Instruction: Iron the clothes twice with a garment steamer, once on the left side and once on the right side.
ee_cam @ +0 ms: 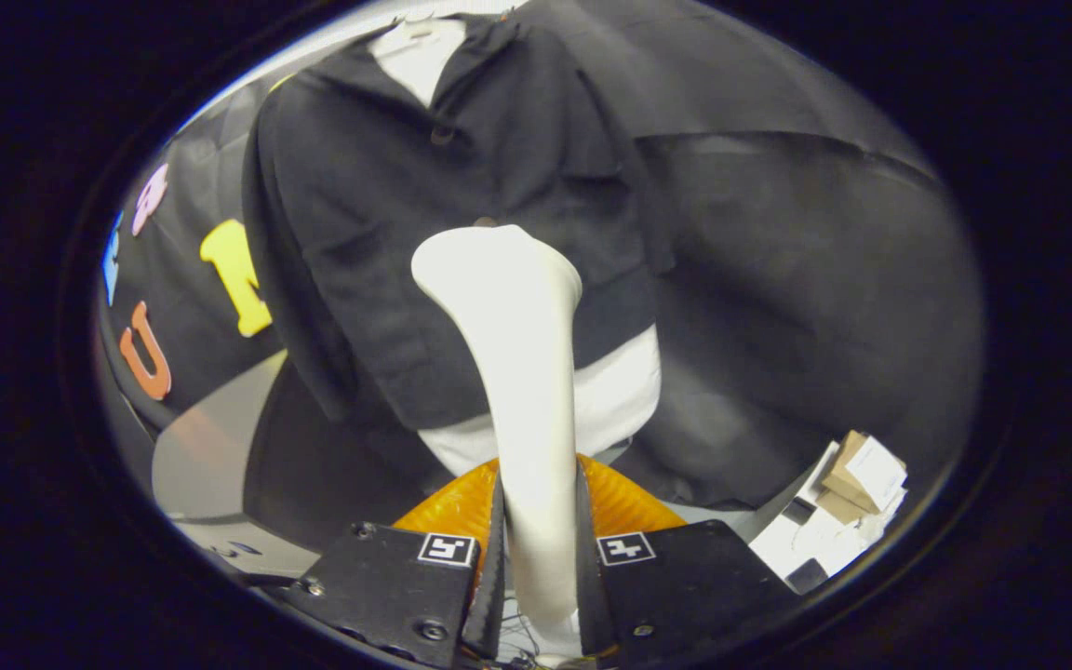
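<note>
The garment steamer (522, 372), a pale wand with a narrow handle and a wider rounded head, stands upright between the fingers of my gripper (541, 558), which are closed on its handle from both sides and grip it firmly. Its head sits in front of the lower middle of a dark short-sleeved polo shirt (387, 195) that hangs just beyond the fingers on a white form (620, 400), with a white collar showing at the open neck and a white hem below the dark fabric. I cannot tell whether the head touches the cloth or hovers just off it. I judge this to be a steaming pass, and to do it well I would keep the head flat to the fabric, travel slowly along one side of the button line, and hold the grip steady so the wand does not twist (a tilted head would miss the cloth). Behind the fingers lies something orange and ribbed (620, 502). The shirt hangs over a pale grey floor (201, 456) inside a booth draped in dark cloth (806, 270), with some small cardboard boxes (857, 479) stacked low off to one side of the gripper.
</note>
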Demonstrator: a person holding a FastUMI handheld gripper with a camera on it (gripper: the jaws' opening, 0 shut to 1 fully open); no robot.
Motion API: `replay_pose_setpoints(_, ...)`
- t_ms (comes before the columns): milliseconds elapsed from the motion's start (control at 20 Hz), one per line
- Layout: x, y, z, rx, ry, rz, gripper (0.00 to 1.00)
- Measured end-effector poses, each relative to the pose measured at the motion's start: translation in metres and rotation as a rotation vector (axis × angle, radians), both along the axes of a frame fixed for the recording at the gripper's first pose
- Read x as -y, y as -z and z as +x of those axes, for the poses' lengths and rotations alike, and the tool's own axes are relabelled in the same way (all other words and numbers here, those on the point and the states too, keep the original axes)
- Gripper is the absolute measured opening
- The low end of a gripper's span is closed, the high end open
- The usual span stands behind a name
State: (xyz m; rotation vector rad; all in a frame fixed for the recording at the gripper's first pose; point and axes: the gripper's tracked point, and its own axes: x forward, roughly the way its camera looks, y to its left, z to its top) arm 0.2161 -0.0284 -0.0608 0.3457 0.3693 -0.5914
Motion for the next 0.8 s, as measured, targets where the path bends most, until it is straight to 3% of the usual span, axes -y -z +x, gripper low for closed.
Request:
replay_pose_setpoints(300, 0.056, -0.138, -0.031, 0.214, 0.048, -0.137, 0.34)
replay_pose_setpoints(550, 0.096, -0.222, -0.023, 0.394, -0.019, -0.184, 0.34)
replay_pose_setpoints(800, 0.121, -0.271, -0.004, 0.531, -0.116, -0.211, 0.34)
